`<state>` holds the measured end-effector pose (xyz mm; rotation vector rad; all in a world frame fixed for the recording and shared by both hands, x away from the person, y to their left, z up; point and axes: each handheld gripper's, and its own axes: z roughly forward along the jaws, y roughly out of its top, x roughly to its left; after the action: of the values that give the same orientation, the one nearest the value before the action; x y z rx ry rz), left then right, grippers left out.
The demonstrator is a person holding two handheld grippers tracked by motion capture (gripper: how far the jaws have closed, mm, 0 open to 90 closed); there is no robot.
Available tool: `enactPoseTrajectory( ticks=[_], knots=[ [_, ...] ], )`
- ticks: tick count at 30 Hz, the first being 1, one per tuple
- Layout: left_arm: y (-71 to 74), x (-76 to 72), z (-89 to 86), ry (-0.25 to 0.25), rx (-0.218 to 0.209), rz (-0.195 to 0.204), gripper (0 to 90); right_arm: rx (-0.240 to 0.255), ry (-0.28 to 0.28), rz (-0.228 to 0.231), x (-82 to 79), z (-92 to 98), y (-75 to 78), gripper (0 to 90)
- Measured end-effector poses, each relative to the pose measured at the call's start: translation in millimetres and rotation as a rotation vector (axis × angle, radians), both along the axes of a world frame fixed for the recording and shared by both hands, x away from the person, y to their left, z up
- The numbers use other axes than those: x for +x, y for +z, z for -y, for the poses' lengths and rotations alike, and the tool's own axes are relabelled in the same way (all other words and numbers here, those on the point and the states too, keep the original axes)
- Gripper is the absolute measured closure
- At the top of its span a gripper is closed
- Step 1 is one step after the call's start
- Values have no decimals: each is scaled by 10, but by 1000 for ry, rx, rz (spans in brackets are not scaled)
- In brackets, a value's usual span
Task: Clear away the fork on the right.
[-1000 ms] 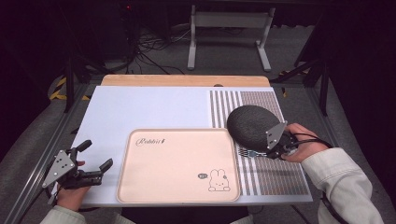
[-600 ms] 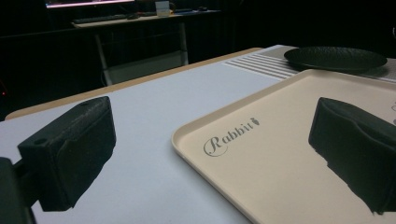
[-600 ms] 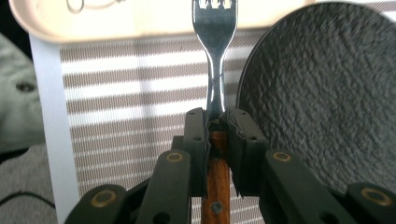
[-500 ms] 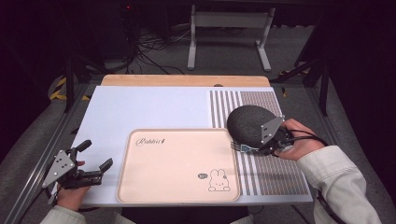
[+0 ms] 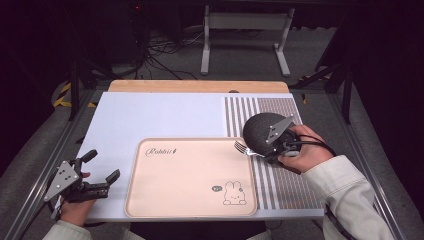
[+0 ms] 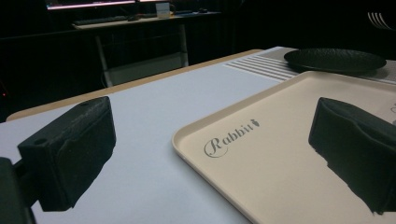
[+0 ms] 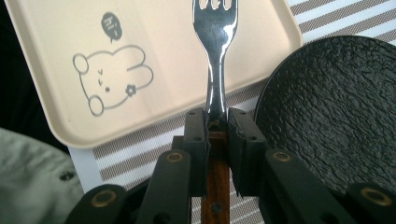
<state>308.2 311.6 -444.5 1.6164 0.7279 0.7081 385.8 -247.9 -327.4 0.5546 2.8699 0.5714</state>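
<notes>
Right gripper (image 7: 217, 122) pinching the fork (image 7: 215, 42) above the tray (image 7: 154, 28); left gripper (image 5: 102, 167) spread wide, empty.

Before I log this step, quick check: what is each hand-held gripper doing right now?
Left hand-held gripper: open, holding nothing, beside the tray.
Right hand-held gripper: closed on the fork, its tines over the tray edge.

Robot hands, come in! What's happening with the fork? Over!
Right gripper shut on fork, tines over the tray's right edge. Left gripper open, nothing between its fingers. Black plate right beside the fork; watch it. Over.
</notes>
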Motion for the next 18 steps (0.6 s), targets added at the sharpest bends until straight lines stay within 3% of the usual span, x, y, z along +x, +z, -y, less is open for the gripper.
enactPoseTrajectory(
  ticks=[8, 10, 16, 18],
  knots=[
    [2, 3, 0, 0, 1, 2, 12, 11, -63, -2, -1, -127, 3, 789],
    [2, 7, 0, -2, 2, 4, 12, 23, -106, -1, -3, -188, 7, 790],
    [4, 7, 0, -1, 5, 5, 12, 41, -161, -18, -4, -276, 9, 790],
    [5, 6, -2, 0, 4, 5, 13, 39, -215, -14, -9, -328, -1, 790]
  ],
)
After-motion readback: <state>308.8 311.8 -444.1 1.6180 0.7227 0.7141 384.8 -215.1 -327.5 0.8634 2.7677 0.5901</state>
